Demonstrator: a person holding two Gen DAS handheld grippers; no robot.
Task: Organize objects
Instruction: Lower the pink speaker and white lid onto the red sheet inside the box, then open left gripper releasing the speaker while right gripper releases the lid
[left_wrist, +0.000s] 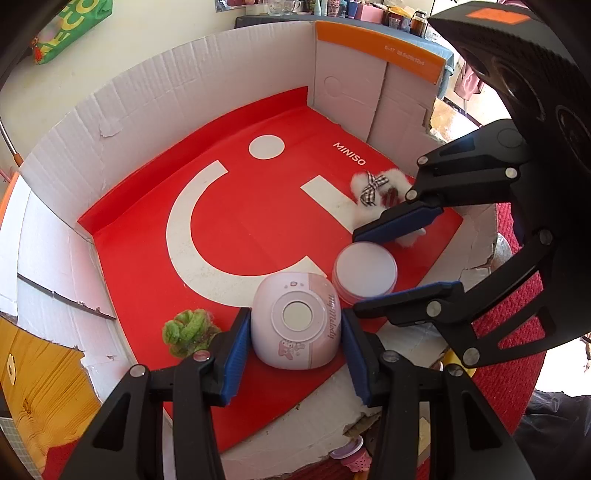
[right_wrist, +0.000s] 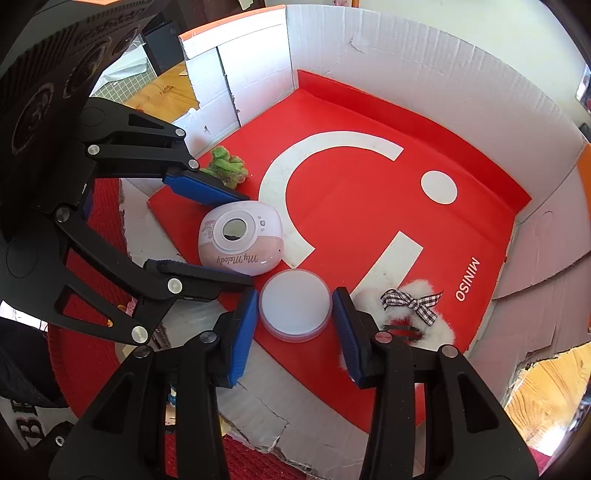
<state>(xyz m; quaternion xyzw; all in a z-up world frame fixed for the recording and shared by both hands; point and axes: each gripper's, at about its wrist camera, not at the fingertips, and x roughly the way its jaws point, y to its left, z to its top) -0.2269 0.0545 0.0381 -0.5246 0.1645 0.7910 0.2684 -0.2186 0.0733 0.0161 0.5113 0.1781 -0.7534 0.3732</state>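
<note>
The pink My Melody case is seen lying flat on the red liner of the cardboard box, near its front edge. It lies directly between the blue pads of the left hand-held gripper, whose jaws stand narrowly apart and straddle it; whether the pads press on it cannot be told. The round white-lidded tin sits just beside the case, likewise bracketed by the right hand-held gripper, with a thin gap visible at each pad. Each item is nearer its own gripper; neither shows a marked long axis. A green woolly piece and a white fluffy bow clip lie at either side. A closing of jaws is judged the next requirement.
</note>
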